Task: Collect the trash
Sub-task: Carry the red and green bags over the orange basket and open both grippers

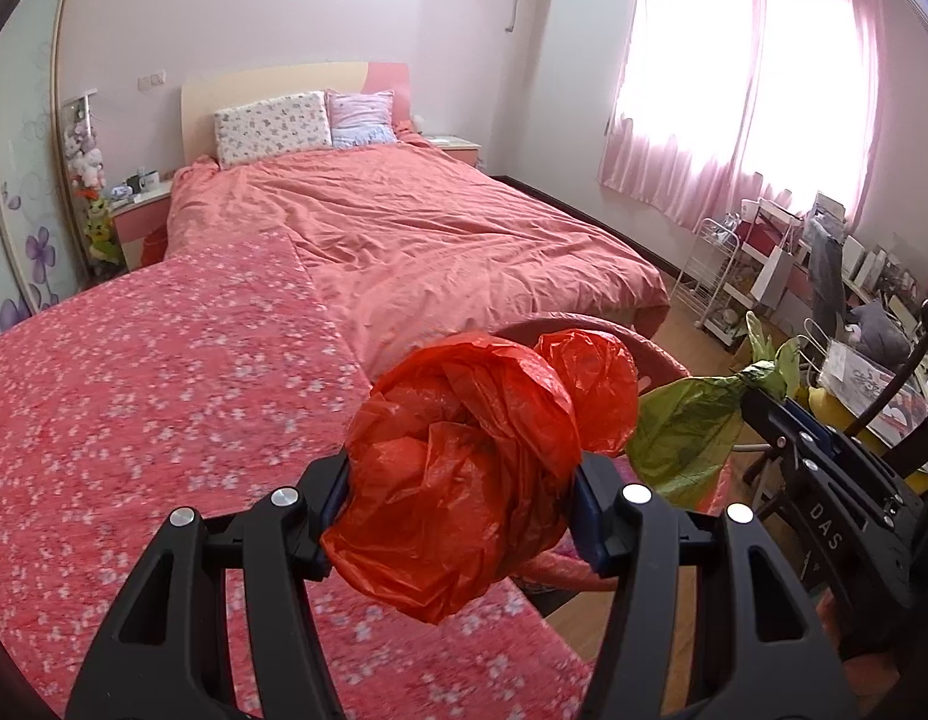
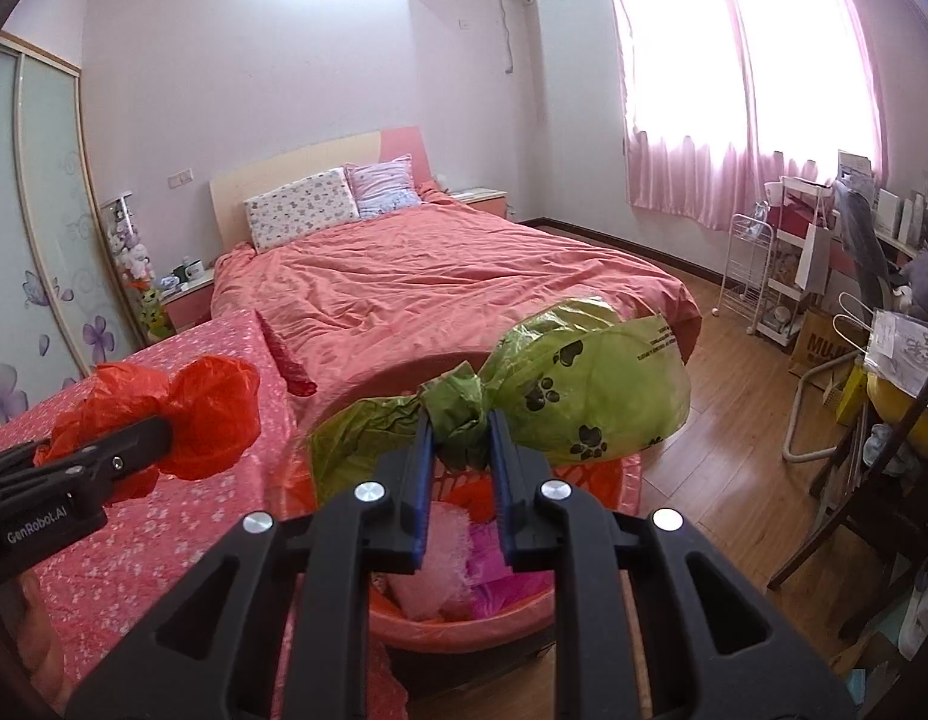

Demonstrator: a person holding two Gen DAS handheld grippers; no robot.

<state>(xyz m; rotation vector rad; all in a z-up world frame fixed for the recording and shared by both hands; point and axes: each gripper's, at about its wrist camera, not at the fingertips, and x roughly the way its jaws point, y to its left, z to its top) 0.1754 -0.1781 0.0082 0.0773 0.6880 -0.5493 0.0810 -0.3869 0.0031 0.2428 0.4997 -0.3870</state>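
Trash: I am holding two crumpled plastic bags in the air, one in each pair of tongs, beside the foot of the bed (image 2: 464,276).
Red bag (image 1: 464,468): my left tongs (image 1: 461,510) are clamping it between their blue pads, and it is bulging out above and below the grip, over the edge of the flowered pink cover (image 1: 134,420).
Green bag (image 2: 560,384): my right tongs (image 2: 458,450) are pinching it at its twisted middle; black paw prints are showing on the puffed half to the right, and the other half is hanging to the left.
Bin (image 2: 590,594): a round red tub is sitting right under the green bag, and pink scraps and a piece of bubble wrap are lying inside it.
Bags to each other: the red one is hanging to the left of the green one, close by but not touching.
Room: pink curtains (image 2: 764,90) are glowing at the window, and a cluttered white rack (image 2: 788,276) is standing on the wooden floor (image 2: 734,420).
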